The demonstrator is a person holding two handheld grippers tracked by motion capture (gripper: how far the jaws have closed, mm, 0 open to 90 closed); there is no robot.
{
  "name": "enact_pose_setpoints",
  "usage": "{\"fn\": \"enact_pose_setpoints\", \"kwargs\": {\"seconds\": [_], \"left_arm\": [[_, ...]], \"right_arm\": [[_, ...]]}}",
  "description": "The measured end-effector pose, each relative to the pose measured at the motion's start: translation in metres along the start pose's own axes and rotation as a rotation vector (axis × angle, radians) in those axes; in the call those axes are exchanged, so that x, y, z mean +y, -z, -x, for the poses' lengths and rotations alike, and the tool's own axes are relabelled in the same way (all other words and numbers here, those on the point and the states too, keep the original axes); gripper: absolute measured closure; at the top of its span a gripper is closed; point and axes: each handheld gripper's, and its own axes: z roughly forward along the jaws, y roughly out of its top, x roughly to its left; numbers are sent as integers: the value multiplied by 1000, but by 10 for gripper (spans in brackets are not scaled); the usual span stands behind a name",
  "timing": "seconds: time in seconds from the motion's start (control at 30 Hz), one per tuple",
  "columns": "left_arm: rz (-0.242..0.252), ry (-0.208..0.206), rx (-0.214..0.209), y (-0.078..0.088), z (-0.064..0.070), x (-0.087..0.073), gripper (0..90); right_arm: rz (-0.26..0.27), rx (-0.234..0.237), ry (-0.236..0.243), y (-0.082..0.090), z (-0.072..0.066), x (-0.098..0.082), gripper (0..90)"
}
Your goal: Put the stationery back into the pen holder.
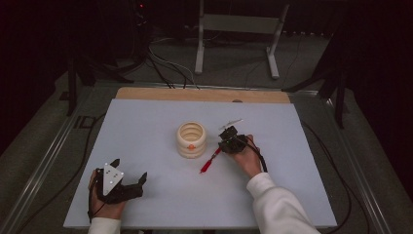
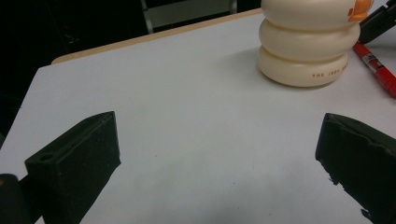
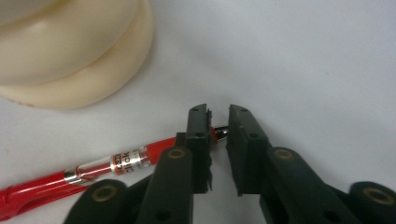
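A red pen lies slanted on the white mat, just right of a cream ringed holder with an orange spot on its side. My right gripper points down at the pen's upper end. In the right gripper view the pen runs behind the left jaw of my right gripper, and its tip shows in the narrow gap between the jaws. The holder stands close behind. My left gripper rests at the mat's front left, open wide with nothing between its jaws.
In the left gripper view the holder and the pen sit far ahead at the upper right. A wooden strip borders the mat's far edge. Cables and a metal stand lie on the floor beyond.
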Motion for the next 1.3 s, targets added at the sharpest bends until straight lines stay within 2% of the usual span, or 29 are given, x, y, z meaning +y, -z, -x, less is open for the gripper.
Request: {"fn": "enact_pose_setpoints", "kwargs": {"seconds": [0.1,0.2,0.4,0.67,0.77,0.87,1.0,1.1,1.17,1.2,1.23,1.3], "left_arm": [[0,-2,-1,0,0,0,5],[0,-1,0,0,0,0,5],[-1,-2,-1,0,0,0,4],[-1,2,-1,0,0,0,5],[-1,-1,-1,0,0,0,5],[-1,0,0,0,0,0,5],[-2,-1,-1,-1,0,0,5],[-3,-4,-2,-1,1,0,5],[-3,-5,-1,-1,1,0,5],[-2,-4,-1,-1,1,0,5],[-2,-4,0,-1,1,0,4],[-2,-3,0,0,1,0,5]], "right_arm": [[-9,1,-45,0,3,1,722],[-12,26,-106,-1,7,1,693],[-5,64,-204,-4,11,3,672],[-17,75,-255,-9,6,7,668],[-31,61,-275,-11,2,9,647],[-45,60,-285,-15,-1,10,634],[-55,31,-260,-16,-7,13,650],[-79,-13,-224,-18,-14,17,704],[-79,-13,-224,-18,-14,17,704],[-87,-28,-211,-18,-16,19,719],[-99,-61,-192,-19,-20,20,802],[-99,-64,-187,-19,-20,20,807]]}}
